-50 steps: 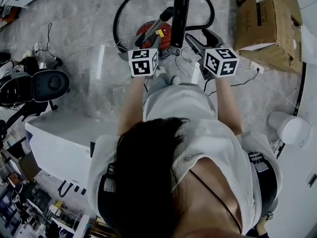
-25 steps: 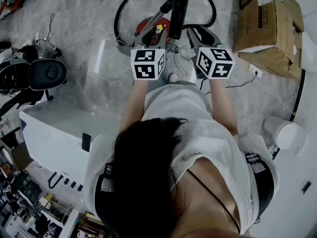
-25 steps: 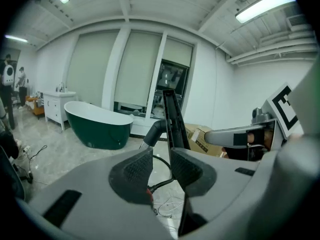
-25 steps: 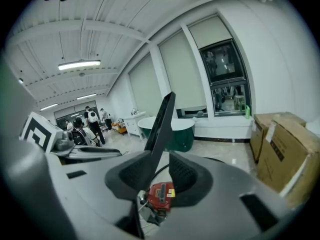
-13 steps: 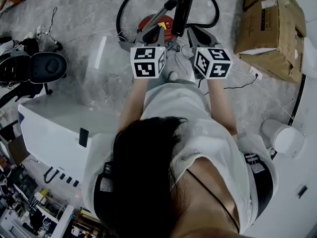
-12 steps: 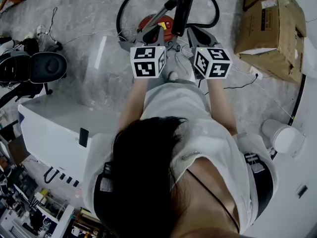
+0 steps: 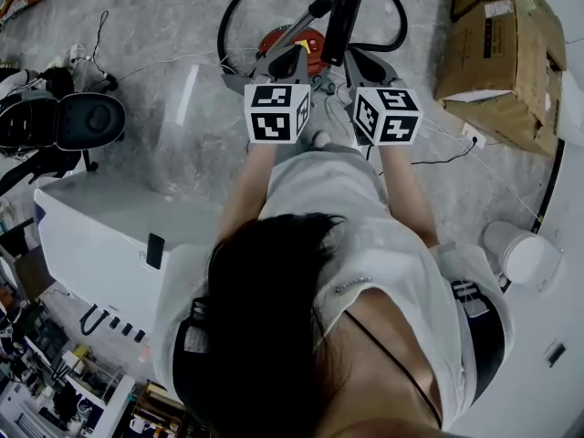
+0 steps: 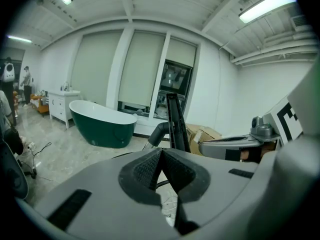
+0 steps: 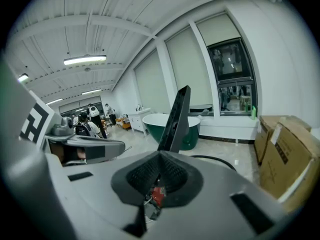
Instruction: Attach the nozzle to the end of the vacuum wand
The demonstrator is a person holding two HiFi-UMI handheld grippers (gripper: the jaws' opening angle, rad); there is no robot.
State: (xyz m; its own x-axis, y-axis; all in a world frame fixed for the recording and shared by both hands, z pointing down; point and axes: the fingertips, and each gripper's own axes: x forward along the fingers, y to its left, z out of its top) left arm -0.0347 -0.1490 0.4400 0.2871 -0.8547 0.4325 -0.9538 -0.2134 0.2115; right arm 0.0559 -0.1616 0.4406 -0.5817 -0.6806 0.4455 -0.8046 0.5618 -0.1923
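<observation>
Holding the grey left gripper (image 8: 161, 156) with its jaws pressed pad to pad, just closed, nothing pinched between them. Likewise the grey right gripper (image 9: 160, 159): just closed, pads together, empty, with only a glimpse of red through the slit beneath. Both side by side, near each other but apart, tipped a little downward and pointing to the far side.

Between the two and just beyond their tips: a long black flat-sided bar (image 7: 345, 7) with a slanted top, standing upright. Most likely the nozzle, though hard to be sure from these angles. Just left of it, a silver vacuum wand (image 7: 299, 27) with a black elbow end, leaning up from a round red vacuum body (image 7: 308, 42) on the grey marbled floor (image 7: 146, 16). Around the far side of that, a looping black hose (image 7: 221, 35).

Further out: brown cardboard boxes (image 7: 497, 53) on the far right, a white box-like cabinet (image 7: 100, 235) on the near left, and a dark green bathtub (image 8: 102, 126) far off to the left, below tall blinded windows.
</observation>
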